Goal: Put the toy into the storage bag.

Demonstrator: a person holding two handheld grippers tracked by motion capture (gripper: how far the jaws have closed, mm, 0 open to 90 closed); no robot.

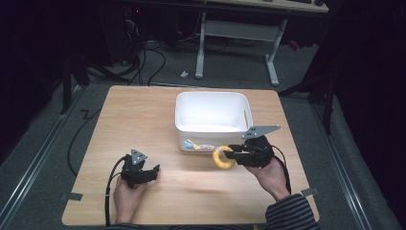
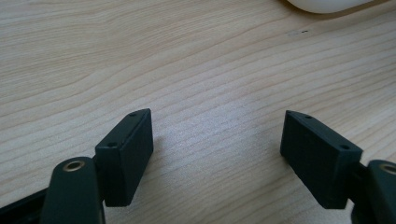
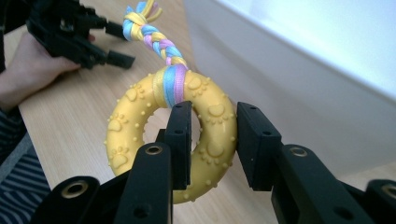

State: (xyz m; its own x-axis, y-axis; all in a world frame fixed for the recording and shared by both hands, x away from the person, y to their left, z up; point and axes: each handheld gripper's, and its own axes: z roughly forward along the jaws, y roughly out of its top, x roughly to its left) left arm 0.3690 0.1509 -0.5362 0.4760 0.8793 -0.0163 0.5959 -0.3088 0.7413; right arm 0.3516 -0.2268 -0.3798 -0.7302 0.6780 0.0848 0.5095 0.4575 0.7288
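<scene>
While the right gripper (image 3: 209, 140) is clamped on the yellow ring (image 3: 205, 135) of the dog toy, one jaw thru the hole and one outside, pickup looks done. In the high view the toy (image 1: 221, 157) sits lower-centre of frame, just in front of the white bin (image 1: 211, 120), its braided rope (image 1: 198, 145) trailing left along the bin's near wall. Prob. still to do: lift over rim & drop in. Left gripper (image 2: 217, 154) idle at lower left, jaws wide apart w/ nothing between, over bare wooden table (image 1: 143, 120).
</scene>
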